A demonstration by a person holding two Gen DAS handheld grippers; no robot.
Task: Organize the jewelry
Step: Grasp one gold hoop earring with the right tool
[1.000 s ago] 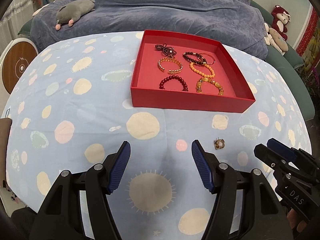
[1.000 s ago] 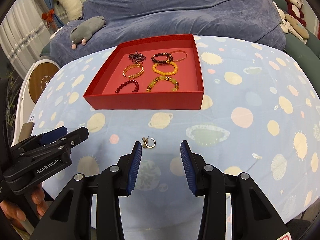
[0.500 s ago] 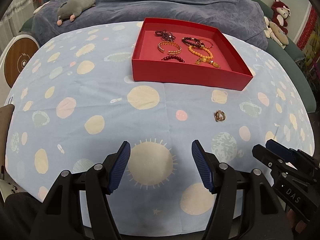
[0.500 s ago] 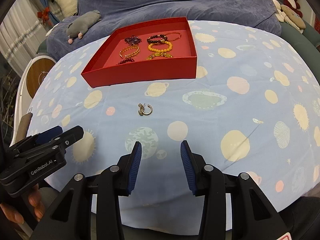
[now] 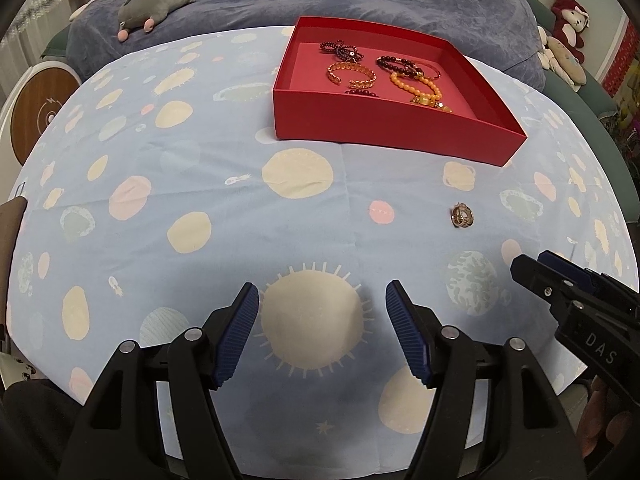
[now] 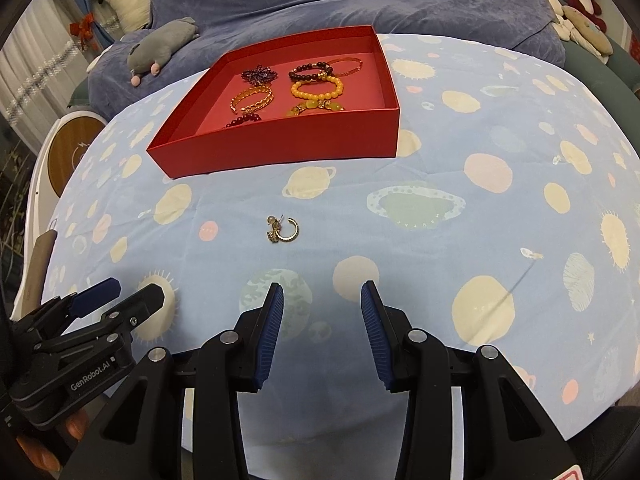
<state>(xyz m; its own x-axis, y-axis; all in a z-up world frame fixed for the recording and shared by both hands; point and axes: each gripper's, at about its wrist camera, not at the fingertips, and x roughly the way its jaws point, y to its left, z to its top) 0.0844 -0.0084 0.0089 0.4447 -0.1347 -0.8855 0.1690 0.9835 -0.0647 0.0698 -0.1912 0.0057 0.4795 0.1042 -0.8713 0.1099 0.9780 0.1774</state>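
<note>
- Left tongs (image 5: 322, 336) gape wide, holding nothing, over the bench (image 5: 200, 184).
- Right tongs (image 6: 322, 330) are parted too, empty.
- A small gold earring (image 6: 283, 229) lies ahead of them.
- Red tray (image 6: 280, 152) beyond holds 6 bracelets (image 6: 317, 87).

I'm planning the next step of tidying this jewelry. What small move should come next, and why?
Probably ease the right gripper forward and slightly left to the gold earring. It is the only piece lying loose on the tablecloth, outside the red box; that gripper is open, empty and nearest.
</note>
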